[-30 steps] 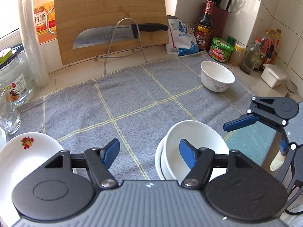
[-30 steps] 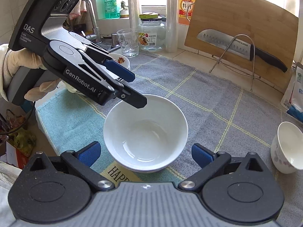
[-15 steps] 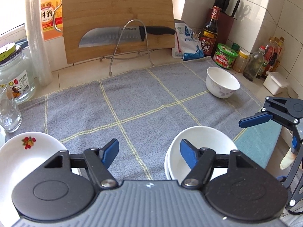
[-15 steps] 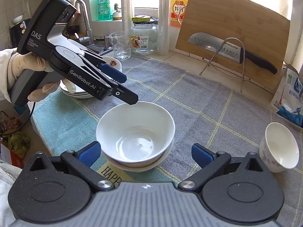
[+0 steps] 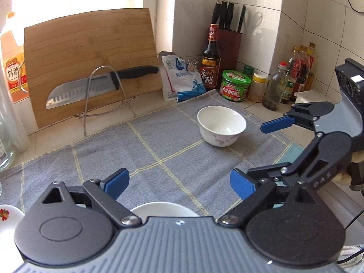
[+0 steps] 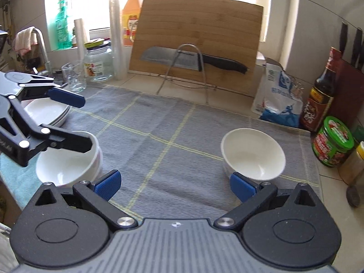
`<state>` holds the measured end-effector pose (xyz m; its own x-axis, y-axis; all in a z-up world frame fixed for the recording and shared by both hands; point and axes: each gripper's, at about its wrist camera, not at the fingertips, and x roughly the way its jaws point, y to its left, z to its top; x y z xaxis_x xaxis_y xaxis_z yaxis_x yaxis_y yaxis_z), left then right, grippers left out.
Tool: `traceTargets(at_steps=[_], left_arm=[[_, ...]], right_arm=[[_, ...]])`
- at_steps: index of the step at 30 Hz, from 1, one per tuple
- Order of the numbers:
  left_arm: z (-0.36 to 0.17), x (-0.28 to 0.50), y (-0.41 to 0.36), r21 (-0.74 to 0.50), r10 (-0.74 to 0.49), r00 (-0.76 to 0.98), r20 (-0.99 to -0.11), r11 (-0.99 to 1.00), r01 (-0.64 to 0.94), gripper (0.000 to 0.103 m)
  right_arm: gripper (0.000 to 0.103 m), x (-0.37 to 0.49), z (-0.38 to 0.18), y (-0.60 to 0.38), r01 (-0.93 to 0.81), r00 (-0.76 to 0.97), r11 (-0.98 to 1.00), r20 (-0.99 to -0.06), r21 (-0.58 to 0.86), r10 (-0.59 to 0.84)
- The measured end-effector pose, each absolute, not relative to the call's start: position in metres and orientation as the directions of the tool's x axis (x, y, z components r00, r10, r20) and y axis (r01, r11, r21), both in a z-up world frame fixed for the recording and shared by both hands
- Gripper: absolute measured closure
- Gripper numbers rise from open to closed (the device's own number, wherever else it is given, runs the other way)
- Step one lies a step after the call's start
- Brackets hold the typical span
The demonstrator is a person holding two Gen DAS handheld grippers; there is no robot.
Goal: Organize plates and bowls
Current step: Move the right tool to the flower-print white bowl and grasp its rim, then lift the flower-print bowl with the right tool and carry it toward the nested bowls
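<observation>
The left gripper point(image 5: 179, 183) is opening its jaws, nothing between them, just above the stacked white bowls point(image 6: 68, 166) at the near left of the grey cloth point(image 5: 159, 150). The right gripper point(image 6: 174, 183) stands wide and empty. Just beyond its right finger sits the small flowered bowl point(image 6: 252, 153); stacked plates point(image 6: 45, 111) lie far left.

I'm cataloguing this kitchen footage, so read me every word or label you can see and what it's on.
"料酒": orange jug.
"香醋": dark bottle.
"DAS": right claw, on its housing.
Green jar, knife, white-blue bag: print too small or blurred.
</observation>
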<state>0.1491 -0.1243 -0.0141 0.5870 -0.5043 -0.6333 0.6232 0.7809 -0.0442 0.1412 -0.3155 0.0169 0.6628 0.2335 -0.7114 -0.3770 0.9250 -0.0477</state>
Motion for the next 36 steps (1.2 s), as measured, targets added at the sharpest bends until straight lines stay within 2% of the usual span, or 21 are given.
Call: traceTargets(at_steps=[6,11,20,30,36], left_arm=[[-0.033,0.144,-0.183,0.061,-0.426,0.625,-0.655,0.794,0.605,0.007],[-0.047,0.142,-0.223,0.091,-0.411,0.642,-0.648,0.795,0.600,0.007],[-0.074,0.158,-0.282,0.119,-0.381,0.702,-0.601,0.826,0.550,0.007],[-0.099,0.189,-0.305,0.089,-0.347,0.716,-0.606,0.865,0.494,0.009],[-0.103,0.196,-0.314,0.093,-0.347,0.717,-0.605,0.863,0.497,0.015]], right_arm=[[0.000,0.163,0.004,-0.363,-0.289,0.674,0.956,-0.719,-0.044,0.170],[0.000,0.181,-0.006,-0.393,-0.268,0.664,0.963,-0.729,-0.022,0.168],[0.000,0.217,-0.009,-0.422,-0.305,0.651,0.952,-0.735,-0.023,0.191],[0.001,0.252,-0.017,-0.428,-0.378,0.617,0.926,-0.740,0.020,0.268],[0.012,0.274,-0.025,-0.429,-0.405,0.582,0.912,-0.753,0.059,0.307]])
